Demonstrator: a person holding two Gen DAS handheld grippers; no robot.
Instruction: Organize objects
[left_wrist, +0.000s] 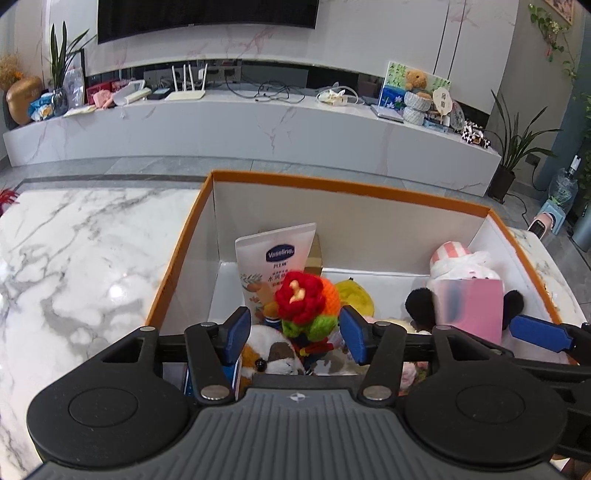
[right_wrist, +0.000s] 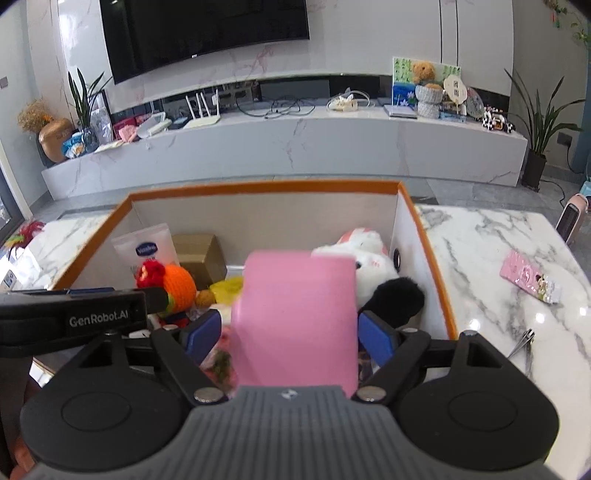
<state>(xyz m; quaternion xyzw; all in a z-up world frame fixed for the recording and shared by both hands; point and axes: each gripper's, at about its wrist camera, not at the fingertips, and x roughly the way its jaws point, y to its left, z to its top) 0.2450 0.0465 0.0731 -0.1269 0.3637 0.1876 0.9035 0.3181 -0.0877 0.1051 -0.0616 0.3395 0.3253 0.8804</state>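
An orange-rimmed white box stands on the marble table and holds several things. My left gripper hangs over its near left part, open. A crocheted toy in red, orange and green stands between the blue pads, with a gap to the left pad. My right gripper is over the box's right part, open. A blurred pink box sits between its pads, with a gap at the left pad. The right gripper's blue fingertip shows in the left wrist view.
Inside the box are a Vaseline tube, a small cardboard box, a white plush, a black pompom and a brown-white plush. On the table right of the box lie a pink packet and metal clippers.
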